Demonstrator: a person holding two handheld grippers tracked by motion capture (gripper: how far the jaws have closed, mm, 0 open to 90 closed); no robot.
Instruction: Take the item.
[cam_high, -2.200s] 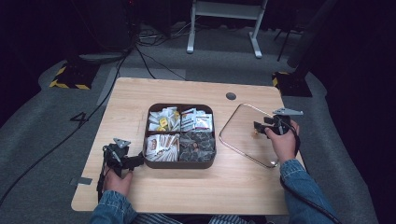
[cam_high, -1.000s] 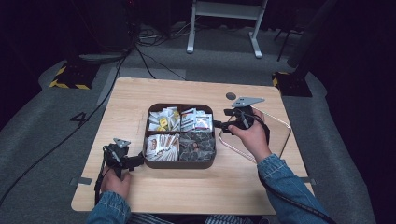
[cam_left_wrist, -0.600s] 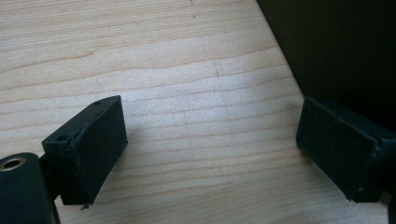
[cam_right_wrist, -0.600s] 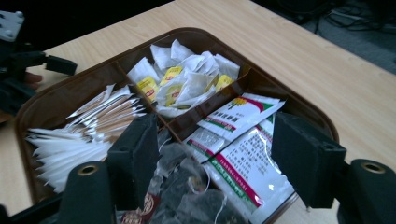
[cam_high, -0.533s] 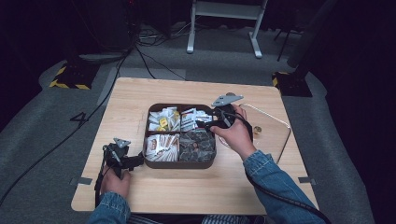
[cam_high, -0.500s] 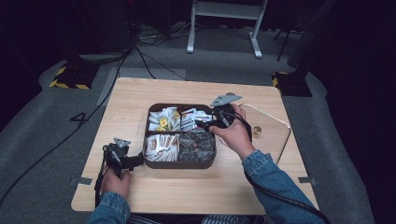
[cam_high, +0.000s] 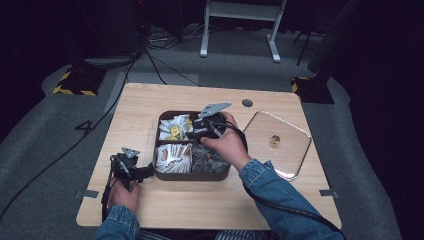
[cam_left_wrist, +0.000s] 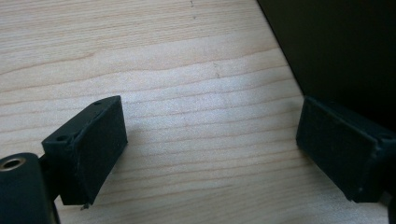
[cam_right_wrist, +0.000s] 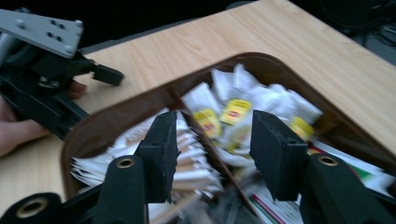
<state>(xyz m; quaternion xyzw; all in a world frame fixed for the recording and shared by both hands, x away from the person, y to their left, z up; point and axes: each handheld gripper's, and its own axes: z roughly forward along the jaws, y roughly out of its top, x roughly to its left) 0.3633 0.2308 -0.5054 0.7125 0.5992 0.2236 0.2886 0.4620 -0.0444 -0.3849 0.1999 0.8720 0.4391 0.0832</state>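
A brown four-part box (cam_high: 192, 176) sits mid-table. Yellow-tagged tea bags (cam_high: 174, 129) fill its far left part, red-and-white packets (cam_high: 172, 156) the near left, dark packets (cam_high: 210, 159) the near right. My right gripper (cam_high: 194, 134) hovers over the box's far side. Its jaws have just been closing and now stand half open with nothing between them (cam_right_wrist: 217, 135), above the tea bags (cam_right_wrist: 233, 112) and a divider. My left gripper (cam_high: 145, 172) rests on the table at the box's left wall (cam_left_wrist: 336, 46), open and empty (cam_left_wrist: 212, 135).
A clear lid (cam_high: 260, 135) with a gold knob (cam_high: 274, 139) lies flat on the table to the right of the box. Cables trail from both grippers. Bare wood lies in front of the box and to its left. The other gripper (cam_right_wrist: 107, 74) shows beyond the box rim (cam_right_wrist: 116, 112).
My right gripper has moved left, from the lid to above the box, and its jaws have narrowed. The lid stays on the table. The left gripper has not moved.
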